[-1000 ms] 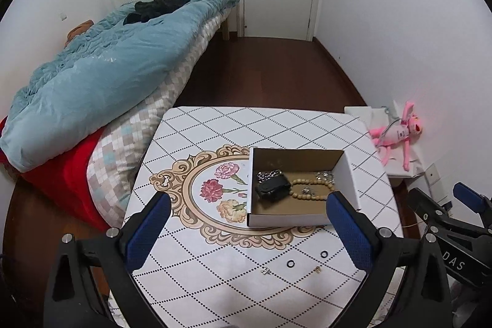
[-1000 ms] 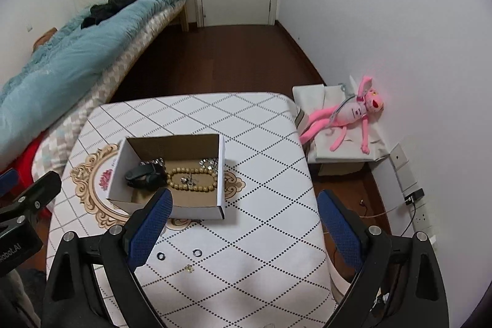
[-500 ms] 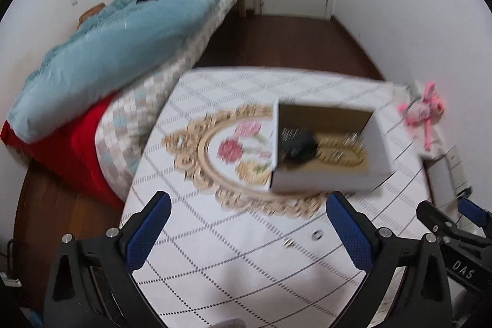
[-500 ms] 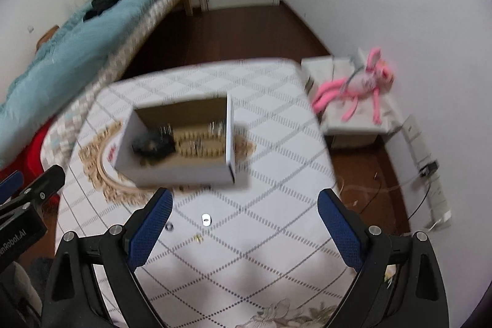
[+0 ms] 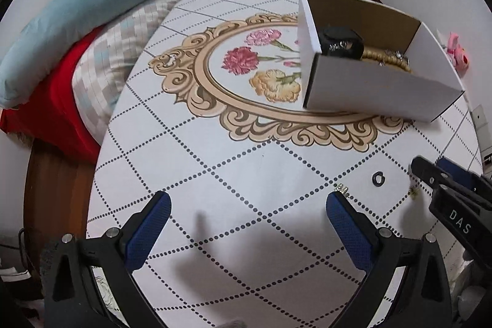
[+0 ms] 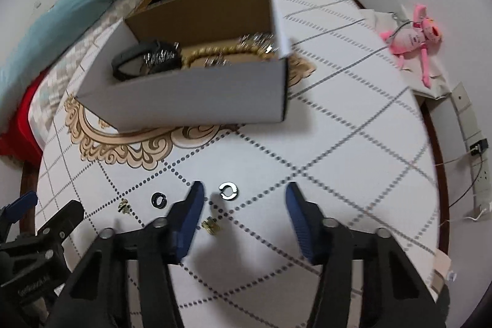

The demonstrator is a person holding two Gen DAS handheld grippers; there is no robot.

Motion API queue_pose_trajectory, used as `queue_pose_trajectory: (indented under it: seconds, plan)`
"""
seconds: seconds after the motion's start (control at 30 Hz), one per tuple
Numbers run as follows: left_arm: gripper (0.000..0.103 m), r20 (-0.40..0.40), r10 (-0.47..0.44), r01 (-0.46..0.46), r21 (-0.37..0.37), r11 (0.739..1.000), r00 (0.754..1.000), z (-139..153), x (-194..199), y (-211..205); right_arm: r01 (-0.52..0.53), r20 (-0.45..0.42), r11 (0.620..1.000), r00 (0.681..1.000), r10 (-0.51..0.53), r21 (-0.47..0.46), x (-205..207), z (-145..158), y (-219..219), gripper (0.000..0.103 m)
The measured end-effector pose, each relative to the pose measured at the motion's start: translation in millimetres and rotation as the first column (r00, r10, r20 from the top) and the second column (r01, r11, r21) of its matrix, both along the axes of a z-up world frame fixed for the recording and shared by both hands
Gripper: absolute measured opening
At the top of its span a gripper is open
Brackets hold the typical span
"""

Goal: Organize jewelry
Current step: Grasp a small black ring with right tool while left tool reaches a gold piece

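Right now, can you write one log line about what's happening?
left hand-held gripper: open, empty | right hand-held gripper: open, over silver ring | box: holds bracelets

Both grippers have dropped low over the worktop point(image 5: 215, 174), closing on the loose pieces. The right gripper point(image 6: 244, 192) has narrowed its jaws around the silver ring point(image 6: 228, 191); the left gripper point(image 5: 248, 205) remains wide.
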State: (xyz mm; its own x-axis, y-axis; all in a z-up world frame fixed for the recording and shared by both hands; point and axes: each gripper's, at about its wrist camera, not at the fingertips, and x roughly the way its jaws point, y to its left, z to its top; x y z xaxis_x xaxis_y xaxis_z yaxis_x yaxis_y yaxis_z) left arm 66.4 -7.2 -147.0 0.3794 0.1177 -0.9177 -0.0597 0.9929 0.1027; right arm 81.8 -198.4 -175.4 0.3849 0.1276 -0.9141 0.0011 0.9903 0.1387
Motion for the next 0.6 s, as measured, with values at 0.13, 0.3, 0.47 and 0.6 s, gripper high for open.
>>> queue_pose_trajectory:
  seconds: [0.13, 0.3, 0.47, 0.6]
  plan:
    - [0.103, -0.008, -0.018, 0.018, 0.002, 1.000, 1.000, -5, 0, -4, -0.027, 0.042, 0.997, 0.999, 0.030, -0.068, -2, 0, 14, 0.033]
    - [0.102, -0.012, -0.072, 0.072, -0.022, 0.997, 0.997, -11, 0, -14, -0.057, 0.054, 0.991, 0.996, 0.064, -0.124, -6, 0, 21, 0.013]
    - [0.098, 0.002, -0.139, 0.139, -0.048, 0.989, 0.990, -13, 0, -31, -0.015, 0.048, 0.997, 0.999, 0.019, -0.080, -10, 2, 7, 0.013]
    - [0.083, -0.005, -0.190, 0.190, -0.041, 0.981, 0.982, -18, 1, -45, 0.038, 0.046, 0.998, 0.998, -0.036, -0.051, -14, 7, -15, 0.013]
